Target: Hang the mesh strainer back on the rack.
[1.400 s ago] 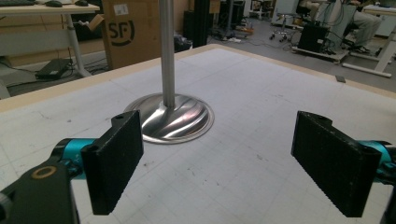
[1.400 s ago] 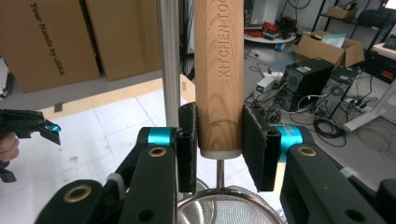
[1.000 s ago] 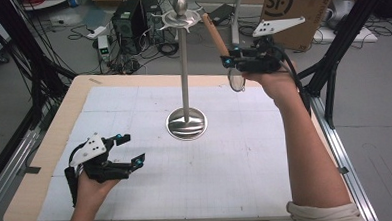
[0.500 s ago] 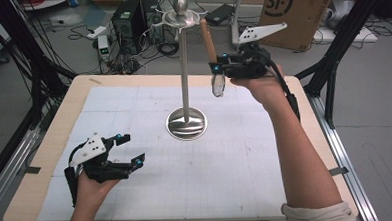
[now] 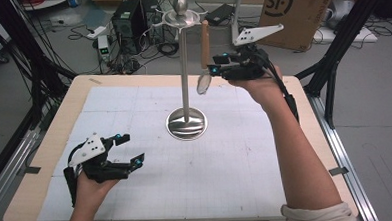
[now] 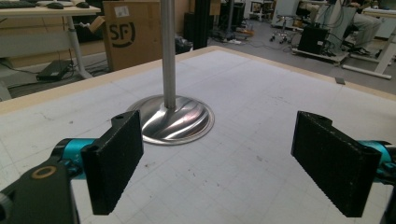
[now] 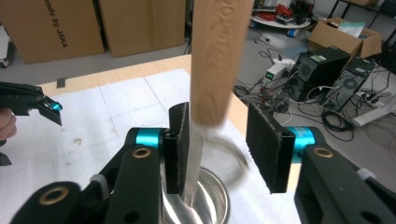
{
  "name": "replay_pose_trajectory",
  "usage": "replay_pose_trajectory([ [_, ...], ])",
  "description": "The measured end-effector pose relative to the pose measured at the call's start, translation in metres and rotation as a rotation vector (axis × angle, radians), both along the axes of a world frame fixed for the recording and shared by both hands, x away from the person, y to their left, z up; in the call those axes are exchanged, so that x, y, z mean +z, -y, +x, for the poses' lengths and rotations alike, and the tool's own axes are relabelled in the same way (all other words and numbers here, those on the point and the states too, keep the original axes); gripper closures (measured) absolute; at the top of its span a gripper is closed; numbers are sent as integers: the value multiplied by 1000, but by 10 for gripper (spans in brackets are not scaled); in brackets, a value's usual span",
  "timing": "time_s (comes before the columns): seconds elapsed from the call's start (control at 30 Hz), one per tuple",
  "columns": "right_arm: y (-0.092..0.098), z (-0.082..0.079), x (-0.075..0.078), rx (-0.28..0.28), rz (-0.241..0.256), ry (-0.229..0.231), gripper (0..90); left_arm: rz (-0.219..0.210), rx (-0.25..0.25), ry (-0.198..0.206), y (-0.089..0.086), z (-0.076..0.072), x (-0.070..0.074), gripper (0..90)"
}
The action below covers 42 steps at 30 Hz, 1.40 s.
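Observation:
A steel stand point(image 5: 183, 66) with a round base point(image 5: 186, 123) rises from the middle of the table. A wooden-handled utensil point(image 5: 205, 42) with a round metal end point(image 5: 203, 83) hangs upright just right of the pole, its top up at the stand's top disc. My right gripper point(image 5: 213, 64) is beside its lower handle. In the right gripper view the jaws of the right gripper point(image 7: 219, 144) stand apart around the utensil point(image 7: 217, 60), whose thin metal neck lies against the left pad. My left gripper point(image 5: 130, 149) rests open at the front left, open too in its own view point(image 6: 224, 158), facing the base point(image 6: 177, 119).
A white gridded mat point(image 5: 227, 174) covers the wooden table point(image 5: 32, 187). Cardboard boxes point(image 5: 300, 11), a computer tower point(image 5: 130, 18) and cables lie on the floor beyond the far edge. Black frame rails stand on both sides.
My right gripper has carried the utensil left to the stand's top, and the utensil has swung from tilted to upright. The left gripper has stayed put.

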State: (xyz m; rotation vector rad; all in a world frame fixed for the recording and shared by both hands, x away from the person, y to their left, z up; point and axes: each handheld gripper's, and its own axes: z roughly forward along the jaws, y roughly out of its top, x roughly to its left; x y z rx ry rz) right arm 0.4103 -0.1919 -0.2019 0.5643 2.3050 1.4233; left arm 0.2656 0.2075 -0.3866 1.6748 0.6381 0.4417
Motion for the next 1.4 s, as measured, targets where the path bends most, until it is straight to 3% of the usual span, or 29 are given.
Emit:
replay_pose_trajectory([
  [0.37, 6, -13, -5, 11, -1, -5, 509, 0, -5, 0, 1, -1, 1, 174],
  [0.83, 26, -38, -25, 31, 25, 13, 441, 5, -13, 1, 4, -1, 1, 173],
  [1.4, 54, -61, -58, -9, 82, 8, 384, 9, -19, -4, 8, -2, 0, 174],
])
